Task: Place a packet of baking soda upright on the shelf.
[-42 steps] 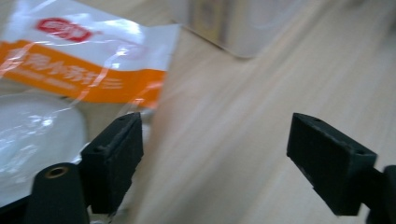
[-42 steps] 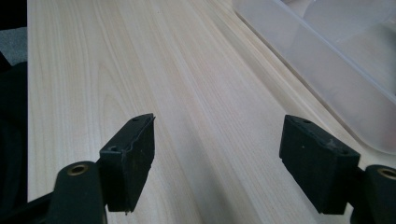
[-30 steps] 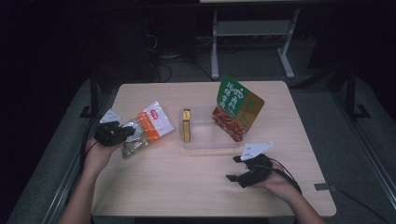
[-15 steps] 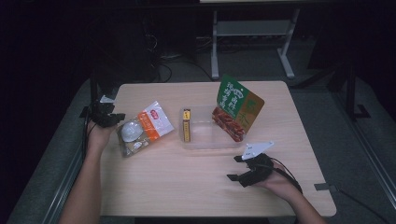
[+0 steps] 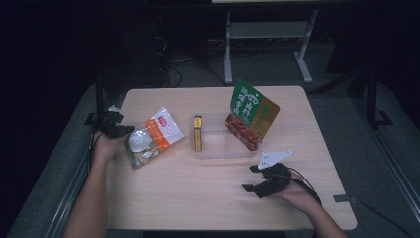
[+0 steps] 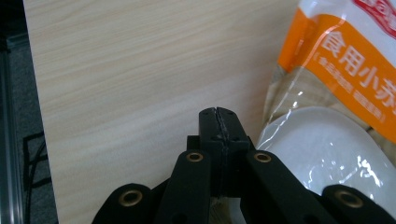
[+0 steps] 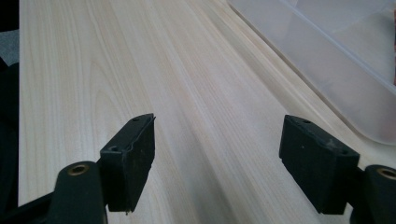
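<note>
Nearby, clear tray beside orange packet.

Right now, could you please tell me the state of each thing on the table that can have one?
left gripper: jaws shut, nothing between them, beside the orange bag.
right gripper: jaws open, empty, over bare table.
orange bag: lying flat, sealed, apart from the tray.
clear tray: open, upright.
yellow box: inside the tray, at its left end.
green packet: tilted, leaning at the tray's right end.
</note>
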### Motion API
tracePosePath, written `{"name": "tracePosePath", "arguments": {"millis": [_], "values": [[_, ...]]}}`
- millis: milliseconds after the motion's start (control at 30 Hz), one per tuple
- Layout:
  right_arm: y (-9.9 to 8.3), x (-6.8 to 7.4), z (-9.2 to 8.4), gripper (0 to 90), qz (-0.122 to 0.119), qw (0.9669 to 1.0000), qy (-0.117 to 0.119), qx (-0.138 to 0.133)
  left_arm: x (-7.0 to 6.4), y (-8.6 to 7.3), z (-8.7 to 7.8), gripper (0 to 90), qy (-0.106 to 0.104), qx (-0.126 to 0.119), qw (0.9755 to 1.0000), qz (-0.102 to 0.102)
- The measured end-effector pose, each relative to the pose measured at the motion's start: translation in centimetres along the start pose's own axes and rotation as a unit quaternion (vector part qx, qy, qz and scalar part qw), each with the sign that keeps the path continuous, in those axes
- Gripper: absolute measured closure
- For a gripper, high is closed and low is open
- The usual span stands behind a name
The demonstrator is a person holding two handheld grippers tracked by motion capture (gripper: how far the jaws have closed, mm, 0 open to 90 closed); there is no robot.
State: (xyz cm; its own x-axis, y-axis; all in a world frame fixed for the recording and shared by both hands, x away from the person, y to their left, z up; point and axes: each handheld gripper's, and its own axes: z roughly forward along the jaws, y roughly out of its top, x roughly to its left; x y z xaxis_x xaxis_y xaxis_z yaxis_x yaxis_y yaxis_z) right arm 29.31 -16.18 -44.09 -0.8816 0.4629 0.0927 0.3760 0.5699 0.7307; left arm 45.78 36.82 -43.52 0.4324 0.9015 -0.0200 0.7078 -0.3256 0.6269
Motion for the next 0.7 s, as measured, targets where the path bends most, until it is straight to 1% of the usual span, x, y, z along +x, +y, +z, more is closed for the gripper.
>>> {"name": "tracePosePath", "arguments": {"millis": [67, 167, 200, 233, 333, 367, 400, 500, 567, 633, 667, 700], "values": [[0.0, 0.0, 0.0, 26.5, 0.004, 1.0000, 0.000, 0.000, -0.2, -0.4, -0.4, 89.8, -0.004, 0.001, 1.0000, 0.004], [0.0, 0.0, 0.0, 26.5, 0.004, 1.0000, -0.001, 0.000, -0.6, -1.2, -1.1, 89.9, -0.011, 0.003, 0.9999, 0.001], [0.0, 0.0, 0.0, 26.6, 0.000, 1.0000, -0.002, 0.000, -0.8, -1.5, -1.3, 89.9, -0.015, 0.005, 0.9999, -0.001], [0.0, 0.0, 0.0, 26.5, 0.000, 1.0000, -0.002, 0.000, -1.1, -2.0, -1.6, 89.8, -0.020, 0.004, 0.9998, -0.001], [0.0, 0.0, 0.0, 26.5, -0.001, 1.0000, -0.003, 0.000, -1.8, -3.1, -2.3, 89.8, -0.026, -0.004, 0.9997, -0.001], [0.1, 0.0, 0.0, 26.5, -0.001, 1.0000, -0.003, 0.000, -2.0, -3.5, -2.5, 89.8, -0.030, -0.004, 0.9995, -0.005], [0.1, 0.0, 0.0, 26.5, -0.001, 1.0000, -0.003, 0.000, -2.1, -3.7, -2.7, 89.8, -0.033, -0.001, 0.9995, -0.002], [0.1, 0.1, 0.0, 26.6, -0.001, 1.0000, -0.003, 0.000, -2.7, -4.3, -3.3, 89.8, -0.028, -0.003, 0.9996, -0.004], [0.1, 0.2, -0.1, 26.5, 0.000, 1.0000, -0.003, 0.000, -2.9, -4.6, -3.9, 89.5, -0.018, -0.016, 0.9997, -0.005], [0.1, 0.2, -0.2, 26.5, -0.001, 1.0000, -0.004, -0.001, -2.9, -4.9, -5.0, 85.1, -0.006, -0.040, 0.9990, -0.018], [0.1, 0.2, -0.2, 26.5, -0.001, 1.0000, -0.005, -0.001, -3.0, -5.0, -5.5, 82.5, -0.004, -0.051, 0.9984, -0.025], [0.1, 0.1, -0.3, 26.5, -0.003, 1.0000, -0.005, -0.002, -3.1, -5.1, -5.9, 79.4, -0.008, -0.061, 0.9977, -0.027]]}}
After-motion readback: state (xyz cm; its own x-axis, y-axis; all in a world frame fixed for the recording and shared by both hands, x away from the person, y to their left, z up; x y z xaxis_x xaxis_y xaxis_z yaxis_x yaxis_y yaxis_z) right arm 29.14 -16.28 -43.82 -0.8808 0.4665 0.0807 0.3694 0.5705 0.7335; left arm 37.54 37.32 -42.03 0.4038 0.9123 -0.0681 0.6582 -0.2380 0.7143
